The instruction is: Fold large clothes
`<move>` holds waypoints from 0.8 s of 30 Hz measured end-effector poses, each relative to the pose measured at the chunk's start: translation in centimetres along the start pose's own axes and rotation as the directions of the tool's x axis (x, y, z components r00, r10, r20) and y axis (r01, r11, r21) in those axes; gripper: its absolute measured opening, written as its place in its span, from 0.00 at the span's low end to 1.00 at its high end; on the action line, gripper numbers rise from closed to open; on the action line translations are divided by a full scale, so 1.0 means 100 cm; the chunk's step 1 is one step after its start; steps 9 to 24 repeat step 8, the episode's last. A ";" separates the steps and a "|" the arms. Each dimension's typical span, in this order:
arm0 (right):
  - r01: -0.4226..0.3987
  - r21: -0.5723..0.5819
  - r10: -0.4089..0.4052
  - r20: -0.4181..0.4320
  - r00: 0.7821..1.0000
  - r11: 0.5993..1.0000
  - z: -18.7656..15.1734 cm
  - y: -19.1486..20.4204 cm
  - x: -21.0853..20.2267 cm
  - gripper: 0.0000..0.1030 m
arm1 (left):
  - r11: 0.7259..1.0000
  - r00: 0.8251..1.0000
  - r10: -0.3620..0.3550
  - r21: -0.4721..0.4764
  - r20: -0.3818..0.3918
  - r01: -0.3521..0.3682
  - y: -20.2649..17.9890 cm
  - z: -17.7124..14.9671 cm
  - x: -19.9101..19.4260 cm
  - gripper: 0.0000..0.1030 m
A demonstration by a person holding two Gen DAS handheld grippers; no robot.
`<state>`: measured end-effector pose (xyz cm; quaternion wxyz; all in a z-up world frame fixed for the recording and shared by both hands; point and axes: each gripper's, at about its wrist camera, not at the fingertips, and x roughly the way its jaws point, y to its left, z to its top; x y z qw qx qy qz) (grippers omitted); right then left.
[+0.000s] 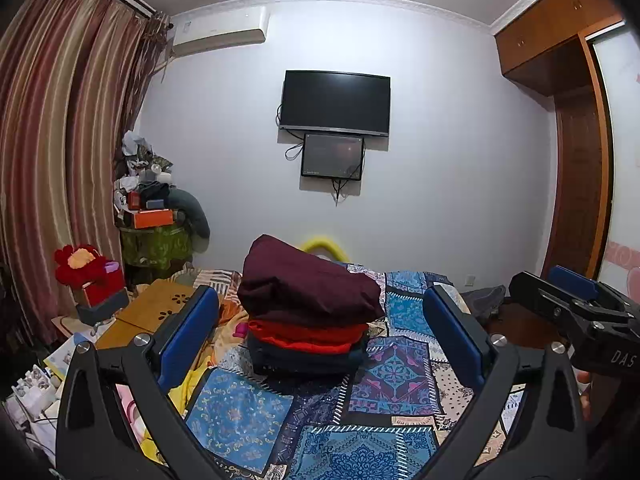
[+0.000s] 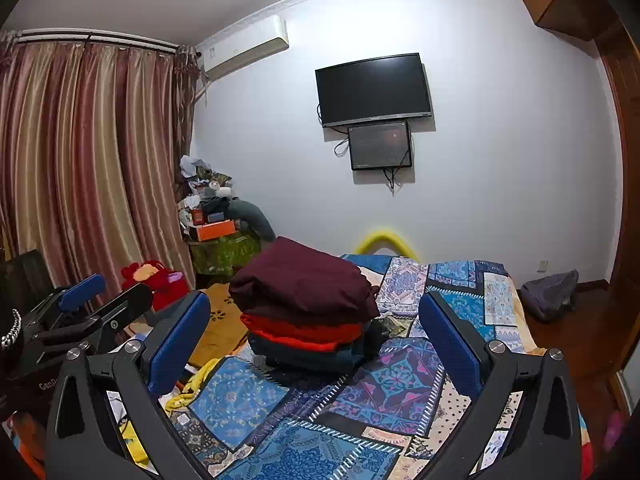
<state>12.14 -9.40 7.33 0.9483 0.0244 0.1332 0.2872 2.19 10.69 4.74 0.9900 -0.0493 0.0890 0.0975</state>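
A stack of folded clothes stands on the patchwork bedspread (image 1: 248, 412): a maroon garment (image 1: 308, 284) on top, a red one (image 1: 308, 334) under it, a dark one (image 1: 304, 360) at the bottom. The stack also shows in the right wrist view (image 2: 304, 284). My left gripper (image 1: 320, 320) is open and empty, held above the bed short of the stack. My right gripper (image 2: 316, 324) is open and empty too, beside the left one. The right gripper shows at the right edge of the left wrist view (image 1: 576, 300); the left gripper shows at the left of the right wrist view (image 2: 104, 300).
A wooden lap table (image 1: 152, 312) and a yellow cloth (image 2: 196, 388) lie left of the stack. A red plush toy (image 1: 80, 268) and a cluttered stand (image 1: 156, 216) sit by the curtains (image 1: 52, 140). A grey bag (image 2: 552, 288) lies on the floor at right. A TV (image 1: 335, 103) hangs on the wall.
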 end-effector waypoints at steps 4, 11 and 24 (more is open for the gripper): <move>0.000 0.001 0.000 -0.007 1.000 1.000 -0.001 0.000 0.002 1.00 | 1.000 1.000 -0.009 0.002 -0.012 0.009 0.000 -0.002 0.003 0.99; -0.001 0.001 0.001 -0.015 1.000 1.000 -0.002 0.000 0.005 1.00 | 1.000 1.000 -0.007 0.003 -0.020 0.007 0.001 -0.005 0.005 0.99; -0.001 0.001 0.001 -0.015 1.000 1.000 -0.002 0.000 0.005 1.00 | 1.000 1.000 -0.007 0.003 -0.020 0.007 0.001 -0.005 0.005 0.99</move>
